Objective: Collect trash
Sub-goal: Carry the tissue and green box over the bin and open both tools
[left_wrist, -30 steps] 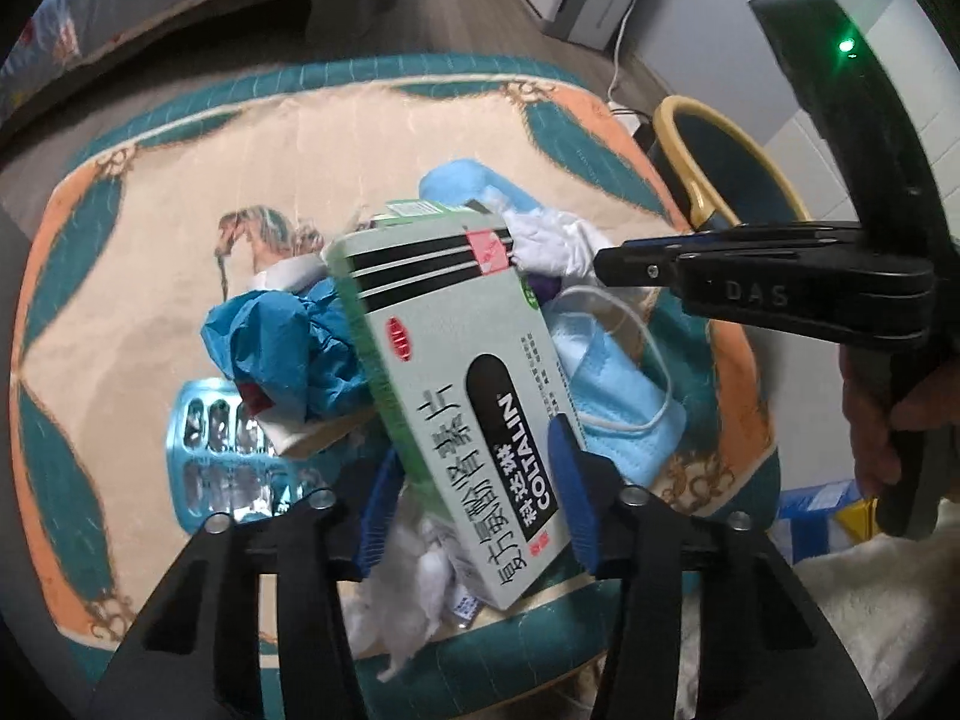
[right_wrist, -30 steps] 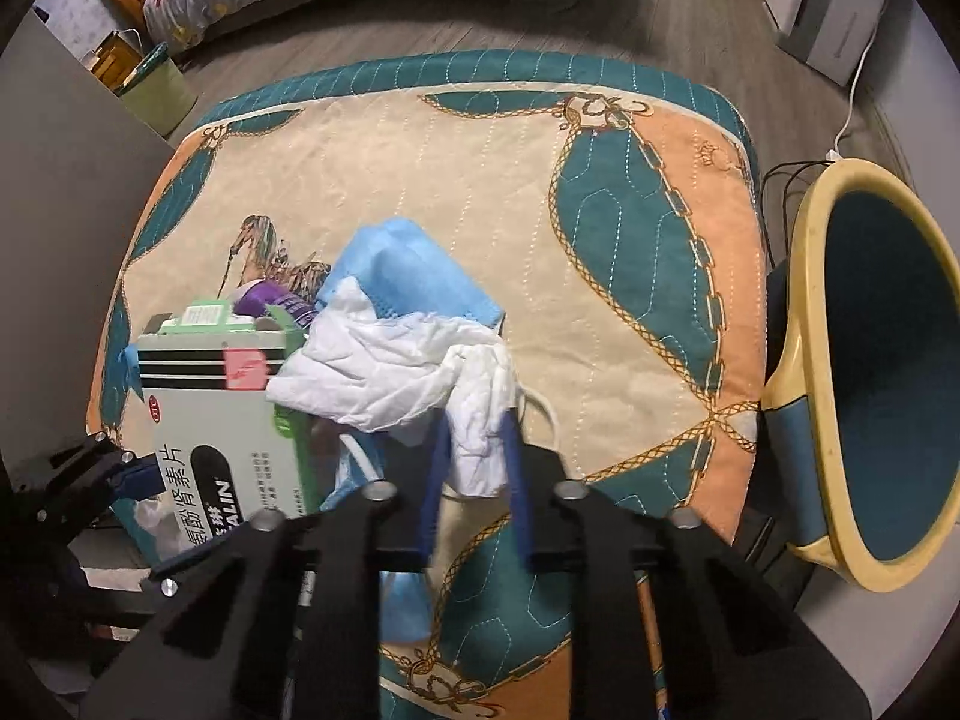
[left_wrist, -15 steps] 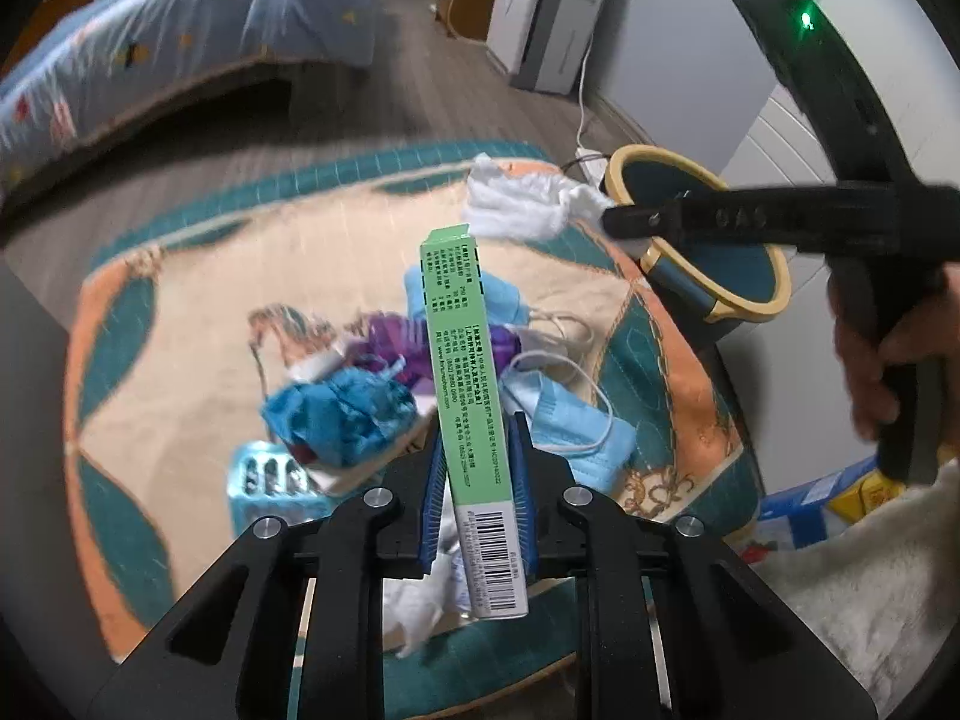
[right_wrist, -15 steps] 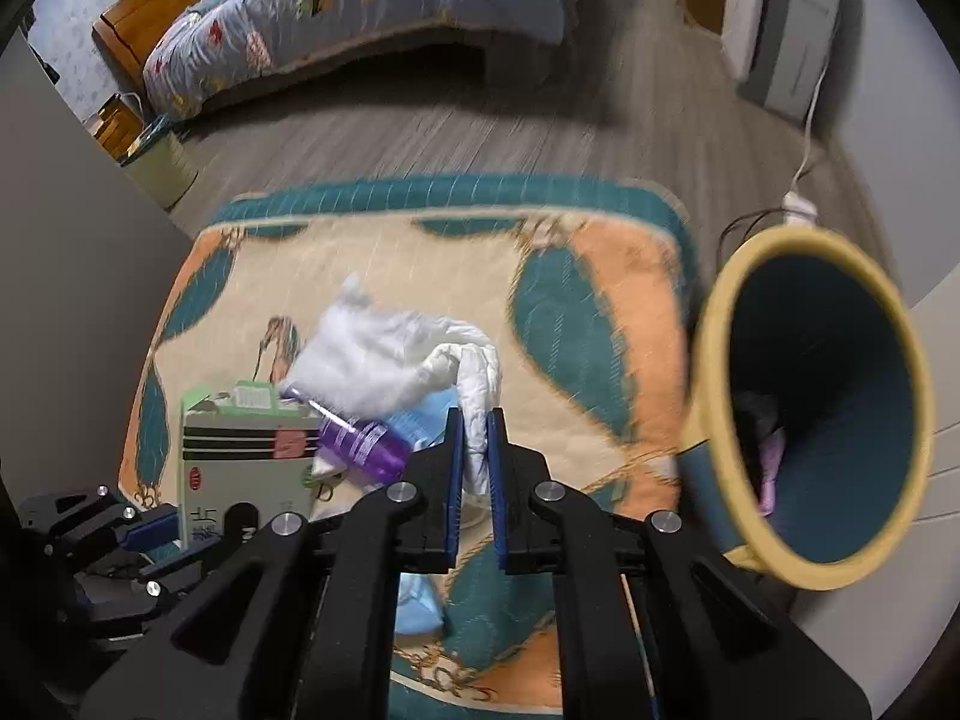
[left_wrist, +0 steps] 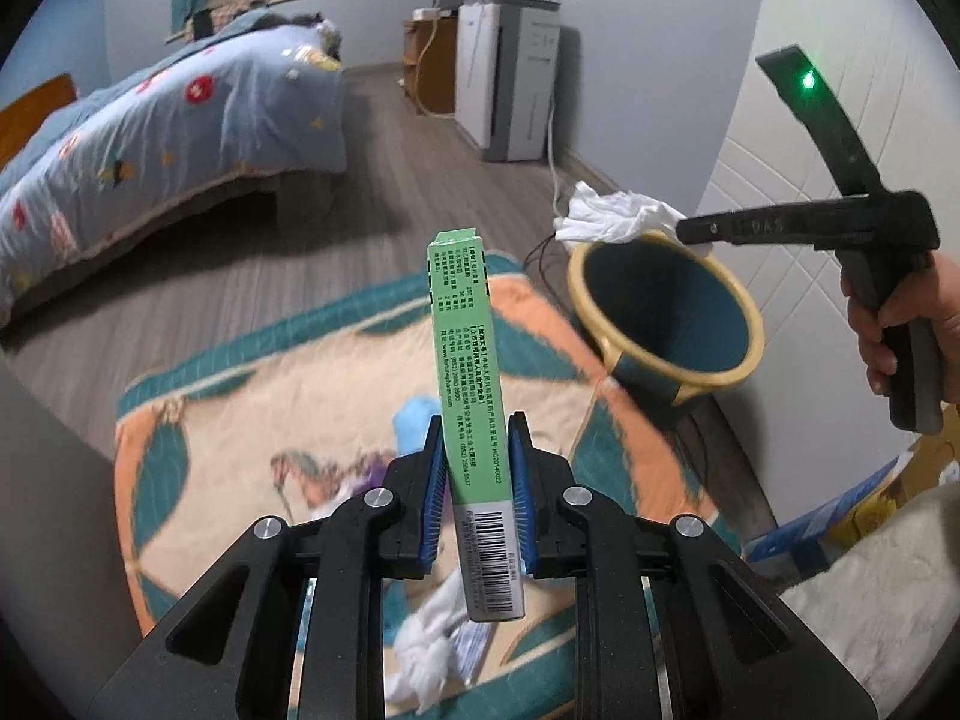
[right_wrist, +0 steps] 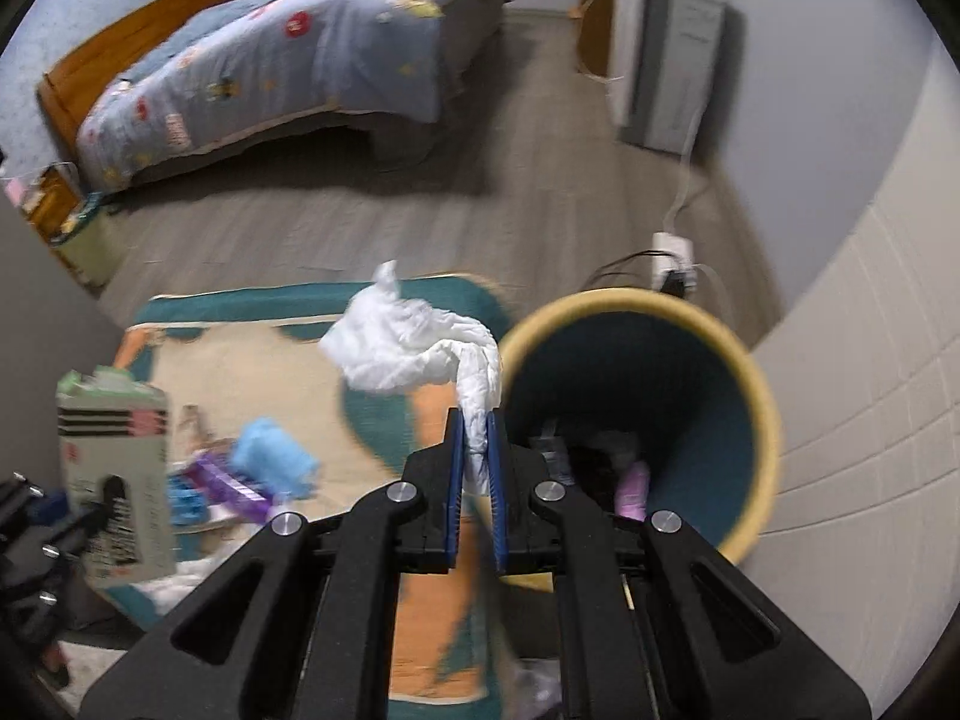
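Medicine carton (left_wrist: 474, 420), green-edged, is standing upright between the blue pads of the left gripper (left_wrist: 478, 498), which is clamping it narrow across its thin faces near the barcode end. Stiff card, probably light and nearly empty; its flat sides are giving the pads a sure seat, though a hard squeeze would likely crush it. In the right wrist view its broad pale face with black stripes is showing at the left (right_wrist: 114, 468).

Crumpled white tissue (right_wrist: 414, 348), soft and almost weightless, is hanging pinched by one twisted tail in the right gripper (right_wrist: 475, 468), whose jaws are pressed nearly together on it. The loose bulk is billowing beyond the fingertips, just beside the near-left rim of the bin. Any fold serves as a hold; it may cling to the pads on release.

Bin (left_wrist: 666, 312), round, yellow-rimmed with a dark teal inside, is sitting off the right edge of the rug and already holding a few items, one pinkish.

Rug (left_wrist: 336, 384), cream, teal and orange, is carrying the remaining litter near the camera: a blue wad (right_wrist: 273, 459), something purple, and white scraps (left_wrist: 420, 654).

Hand (left_wrist: 900, 330) is gripping the right tool's handle.
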